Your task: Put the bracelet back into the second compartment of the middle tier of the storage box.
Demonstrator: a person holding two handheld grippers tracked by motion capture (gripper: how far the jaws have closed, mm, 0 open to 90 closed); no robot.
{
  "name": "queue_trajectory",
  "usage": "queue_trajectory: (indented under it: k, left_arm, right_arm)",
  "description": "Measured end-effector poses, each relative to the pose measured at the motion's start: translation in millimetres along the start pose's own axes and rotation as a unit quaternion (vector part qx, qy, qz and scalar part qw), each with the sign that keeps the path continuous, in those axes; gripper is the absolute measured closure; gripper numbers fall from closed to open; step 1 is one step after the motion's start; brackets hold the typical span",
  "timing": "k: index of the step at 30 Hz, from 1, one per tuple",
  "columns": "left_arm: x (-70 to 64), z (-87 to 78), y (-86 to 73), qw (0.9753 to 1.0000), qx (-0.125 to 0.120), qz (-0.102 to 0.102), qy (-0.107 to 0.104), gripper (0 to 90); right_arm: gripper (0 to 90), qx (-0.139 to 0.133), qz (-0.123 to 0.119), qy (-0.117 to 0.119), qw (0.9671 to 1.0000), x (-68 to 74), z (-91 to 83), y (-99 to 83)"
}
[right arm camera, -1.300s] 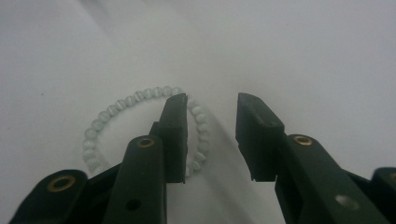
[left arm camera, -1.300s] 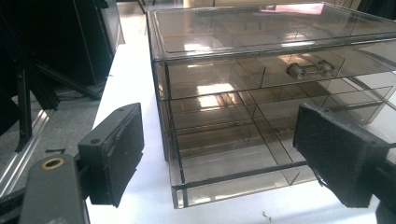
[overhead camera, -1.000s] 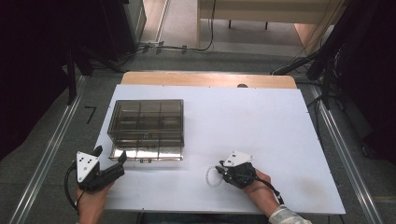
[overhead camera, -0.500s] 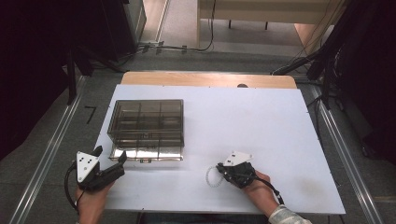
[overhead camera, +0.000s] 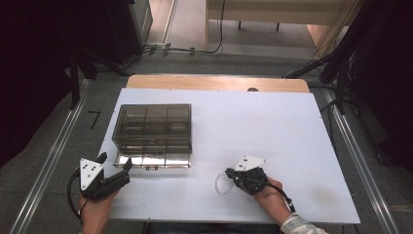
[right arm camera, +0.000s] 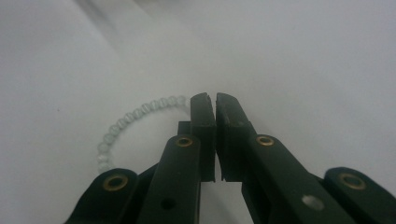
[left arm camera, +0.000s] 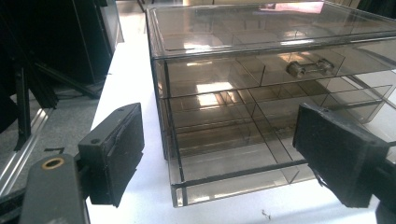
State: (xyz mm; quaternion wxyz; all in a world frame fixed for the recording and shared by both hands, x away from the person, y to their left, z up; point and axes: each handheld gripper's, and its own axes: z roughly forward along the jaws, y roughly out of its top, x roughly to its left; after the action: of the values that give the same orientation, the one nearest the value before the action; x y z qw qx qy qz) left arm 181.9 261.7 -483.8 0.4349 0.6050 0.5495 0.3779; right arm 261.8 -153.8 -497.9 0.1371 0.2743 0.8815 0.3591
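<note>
A smoky clear plastic drawer box (overhead camera: 152,132) stands on the left part of the white table (overhead camera: 272,126); its front corner (left arm camera: 173,154) faces my left gripper. My left gripper (overhead camera: 115,165) (left arm camera: 219,158) is held open just in front of that corner with nothing between its jaws. A small metal handle (left arm camera: 309,68) shows on an upper drawer. A white bead bracelet (overhead camera: 222,185) (right arm camera: 126,122) lies on the table near the front. My right gripper (overhead camera: 229,174) (right arm camera: 215,100) is shut, its tips pinching the bracelet's far end, and the beads vanish behind the left jaw.
The table's left edge (left arm camera: 106,93) drops to a grey floor with a metal rail (overhead camera: 46,165). Dark stands and cables lie beyond the far edge. A wooden strip (overhead camera: 219,83) borders the back of the table.
</note>
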Motion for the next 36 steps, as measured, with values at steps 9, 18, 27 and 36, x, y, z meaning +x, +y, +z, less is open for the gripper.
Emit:
queue_trajectory:
  k: [9, 18, 27, 36]
  left_arm:
    - [-0.5, 0.5, 0.3, 1.0000, -0.001, 0.000, 0.000, 17.4]
    - [-0.2, 1.4, 0.1, 1.0000, -0.001, 0.000, -0.001, 17.4]
    - [-0.6, 1.5, 0.1, 1.0000, 0.000, 0.000, -0.002, 17.4]
    - [-0.3, 2.2, -0.2, 1.0000, 0.002, -0.001, -0.003, 17.4]
  right_arm:
    - [84.2, -0.041, 0.005, 0.007, 0.9991, -0.6, -14.2, 12.5]
    - [84.2, -0.065, 0.006, 0.010, 0.9978, 0.9, -21.8, 24.8]
    - [84.2, -0.081, 0.004, 0.014, 0.9966, 3.9, -24.1, 35.6]
    - [84.2, -0.093, 0.000, 0.020, 0.9955, 8.1, -22.2, 45.7]
